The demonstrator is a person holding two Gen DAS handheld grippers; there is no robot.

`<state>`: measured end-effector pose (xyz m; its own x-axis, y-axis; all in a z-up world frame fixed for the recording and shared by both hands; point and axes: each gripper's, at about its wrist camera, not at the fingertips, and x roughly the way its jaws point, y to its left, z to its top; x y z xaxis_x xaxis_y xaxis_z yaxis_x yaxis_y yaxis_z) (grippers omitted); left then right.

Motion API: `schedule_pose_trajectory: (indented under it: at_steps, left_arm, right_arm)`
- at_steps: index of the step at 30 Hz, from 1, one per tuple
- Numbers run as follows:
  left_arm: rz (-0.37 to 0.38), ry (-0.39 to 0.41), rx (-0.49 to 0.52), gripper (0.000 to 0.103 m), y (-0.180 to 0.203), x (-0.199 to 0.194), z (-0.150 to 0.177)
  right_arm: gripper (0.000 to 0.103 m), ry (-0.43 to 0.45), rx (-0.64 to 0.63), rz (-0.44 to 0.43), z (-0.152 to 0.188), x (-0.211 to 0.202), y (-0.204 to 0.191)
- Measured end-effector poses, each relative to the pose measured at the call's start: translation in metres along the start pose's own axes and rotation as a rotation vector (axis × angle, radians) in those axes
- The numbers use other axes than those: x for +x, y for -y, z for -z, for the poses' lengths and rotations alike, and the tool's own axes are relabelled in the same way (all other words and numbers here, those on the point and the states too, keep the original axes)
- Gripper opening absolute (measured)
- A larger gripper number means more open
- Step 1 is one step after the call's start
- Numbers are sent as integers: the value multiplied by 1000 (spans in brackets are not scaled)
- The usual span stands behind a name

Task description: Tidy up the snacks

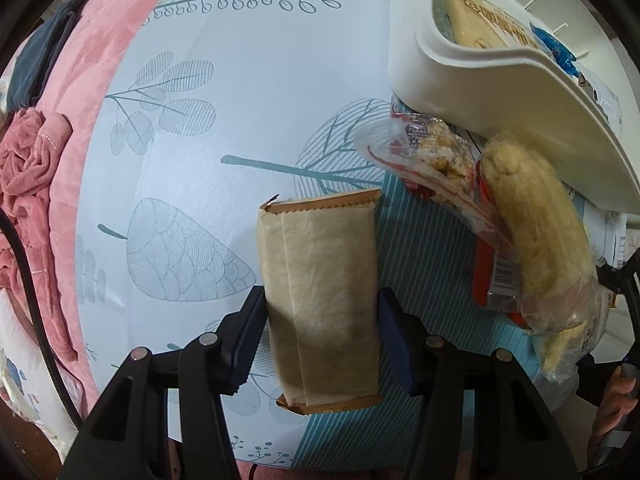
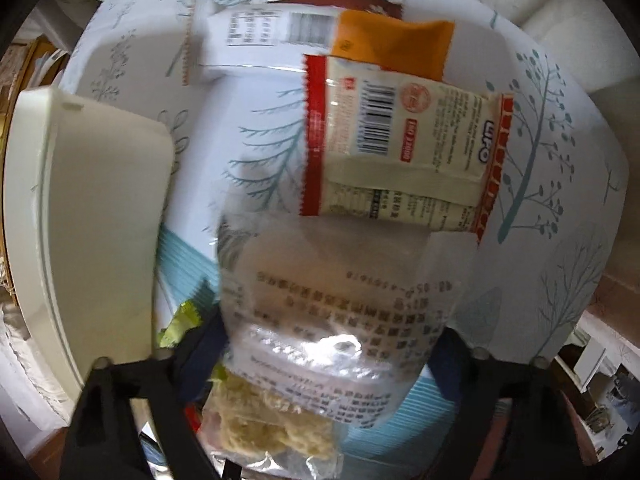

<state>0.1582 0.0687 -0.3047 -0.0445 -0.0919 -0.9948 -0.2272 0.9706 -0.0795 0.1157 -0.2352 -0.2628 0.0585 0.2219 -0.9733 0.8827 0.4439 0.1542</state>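
A pale blue leaf-print tablecloth (image 1: pixel 208 152) covers the table, with pink fabric (image 1: pixel 44 168) bunched at its far left edge. A white plastic bin (image 1: pixel 492 92) sits at the upper right, holding a tan packet (image 1: pixel 480 16). Beside the bin lie a long yellow snack in clear wrap (image 1: pixel 536 240) and a smaller clear packet of puffed pieces (image 1: pixel 432 156). The left gripper (image 1: pixel 320 340) has its 2 pads pressed on the sides of a brown paper-wrapped bar (image 1: pixel 320 292). The right gripper (image 2: pixel 320 364) stands wide around a clear printed snack bag (image 2: pixel 332 312); whether it grips, I cannot tell. Beyond lie a red-edged packet (image 2: pixel 400 144) and an orange packet (image 2: pixel 396 48).
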Motion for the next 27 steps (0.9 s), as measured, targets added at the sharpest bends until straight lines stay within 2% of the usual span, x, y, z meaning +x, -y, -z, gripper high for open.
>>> schedule_pose_trajectory:
  at_steps: [6,15,21,27]
  left_arm:
    - [41,-19,-1,53,-9,0,-4]
    - [40,-36,20,53,-38,-14,-10]
    - [64,3,58,53,-47,-45,-16]
    - [110,58,126,53,-42,-97,-25]
  right_arm:
    - [77,-9,5,-13,8,-5,-3]
    - [75,-63,22,-1,20,-11,20]
    - [75,-103,-4,-34,33,-26,17]
    - [76,-109,-86,-112,49,-51,-9]
